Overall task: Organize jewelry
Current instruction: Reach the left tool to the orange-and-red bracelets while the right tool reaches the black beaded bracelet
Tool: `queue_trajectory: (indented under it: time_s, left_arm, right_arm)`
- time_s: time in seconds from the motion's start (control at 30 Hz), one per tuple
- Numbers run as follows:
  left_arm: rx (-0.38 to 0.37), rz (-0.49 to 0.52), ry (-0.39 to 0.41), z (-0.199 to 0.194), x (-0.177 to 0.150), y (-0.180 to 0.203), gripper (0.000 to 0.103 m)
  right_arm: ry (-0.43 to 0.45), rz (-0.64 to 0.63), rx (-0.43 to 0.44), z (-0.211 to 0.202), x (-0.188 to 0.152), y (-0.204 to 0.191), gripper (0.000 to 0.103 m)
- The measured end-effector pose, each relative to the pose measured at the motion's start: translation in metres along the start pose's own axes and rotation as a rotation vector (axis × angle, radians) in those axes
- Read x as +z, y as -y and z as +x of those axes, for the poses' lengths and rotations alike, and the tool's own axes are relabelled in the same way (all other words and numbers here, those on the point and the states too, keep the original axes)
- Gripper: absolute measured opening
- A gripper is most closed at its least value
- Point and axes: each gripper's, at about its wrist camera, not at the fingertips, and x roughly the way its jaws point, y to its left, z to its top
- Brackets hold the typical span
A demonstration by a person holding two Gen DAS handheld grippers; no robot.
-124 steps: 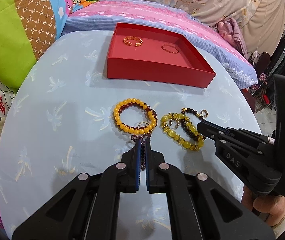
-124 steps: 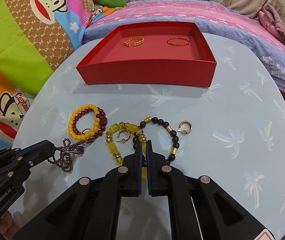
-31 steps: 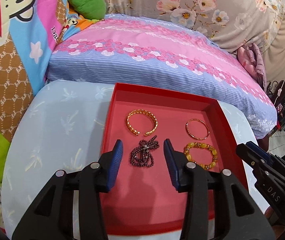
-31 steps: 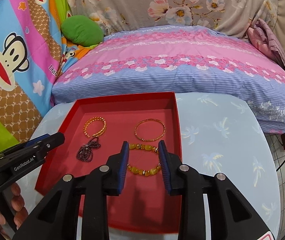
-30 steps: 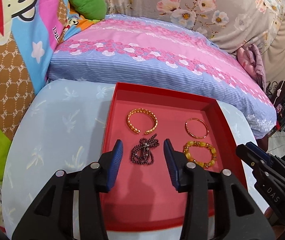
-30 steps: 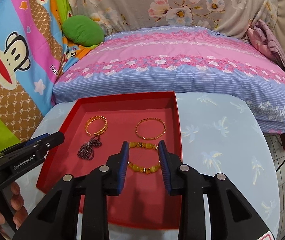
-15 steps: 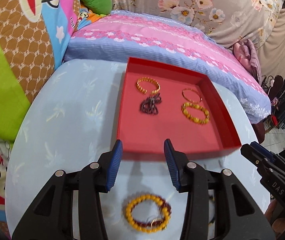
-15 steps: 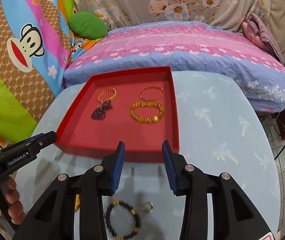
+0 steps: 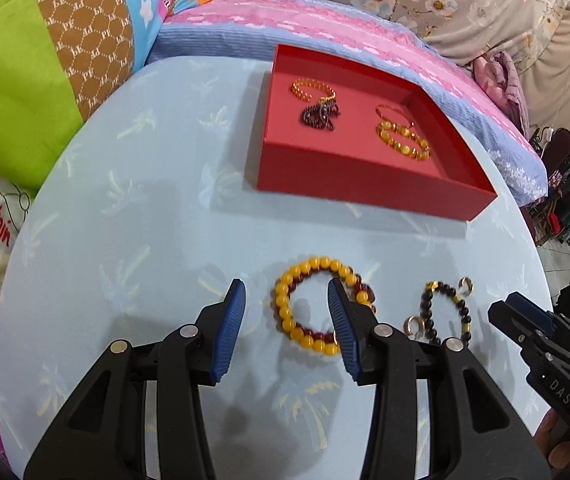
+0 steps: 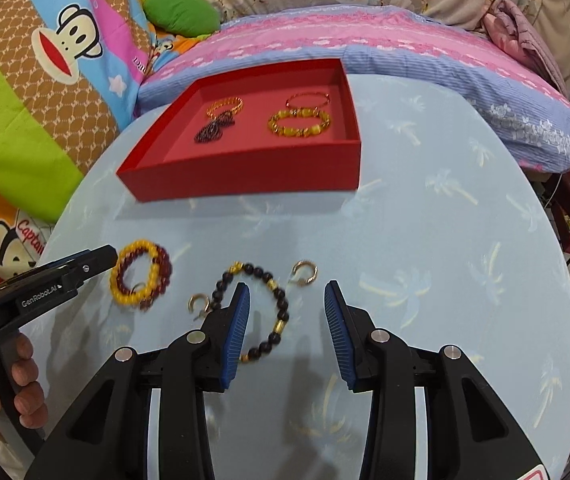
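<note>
Both grippers, left (image 9: 287,320) & right (image 10: 287,318), pulled back from red tray (image 10: 245,178), jaws released over bracelets.

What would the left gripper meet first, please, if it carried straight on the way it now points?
Most likely the yellow bead bracelet on the table: it lies just ahead of the open left gripper, its right side behind the right finger. Past it stands the red tray. Depth is hard to judge.
</note>
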Motion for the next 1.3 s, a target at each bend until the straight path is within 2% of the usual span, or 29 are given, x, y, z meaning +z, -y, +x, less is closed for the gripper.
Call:
queue_trajectory:
  time_s: [0.2,0.37,0.47,0.53,0.67,0.8,1.0,1.13,1.3]
  left_arm:
    - [0.000,0.013,-0.010,0.008,-0.007,0.004,0.038]
    - [-0.010,0.019,-0.038,0.017,-0.011,0.005,0.022]
    - [-0.007,0.028,-0.033,0.016,-0.012,0.006,0.018]
    - [-0.017,0.028,-0.035,0.016,-0.013,0.005,0.010]
    - [-0.028,0.033,-0.038,0.014,-0.017,0.006,0.010]
    - [-0.034,0.041,-0.044,0.012,-0.020,0.008,0.009]
    - [-0.042,0.038,-0.048,0.006,-0.025,0.010,0.007]
    - [-0.052,0.034,-0.038,-0.002,-0.026,0.010,0.007]
    - [-0.079,0.036,-0.014,-0.016,-0.025,0.011,0.007]
  right_arm:
    - [-0.011,-0.006,0.000,0.005,-0.011,-0.005,0.039]
    - [-0.019,-0.014,-0.004,0.009,-0.014,-0.007,0.039]
    - [-0.020,-0.021,-0.009,0.012,-0.014,-0.009,0.039]
    - [-0.024,-0.020,-0.010,0.016,-0.014,-0.010,0.039]
    - [-0.035,-0.023,-0.014,0.021,-0.014,-0.010,0.035]
    - [-0.050,-0.028,-0.014,0.025,-0.017,-0.010,0.022]
    - [-0.050,-0.026,-0.015,0.026,-0.020,-0.007,0.011]
    - [-0.046,-0.025,-0.016,0.024,-0.022,-0.004,0.007]
    - [-0.035,-0.017,-0.001,0.015,-0.023,-0.004,0.007]
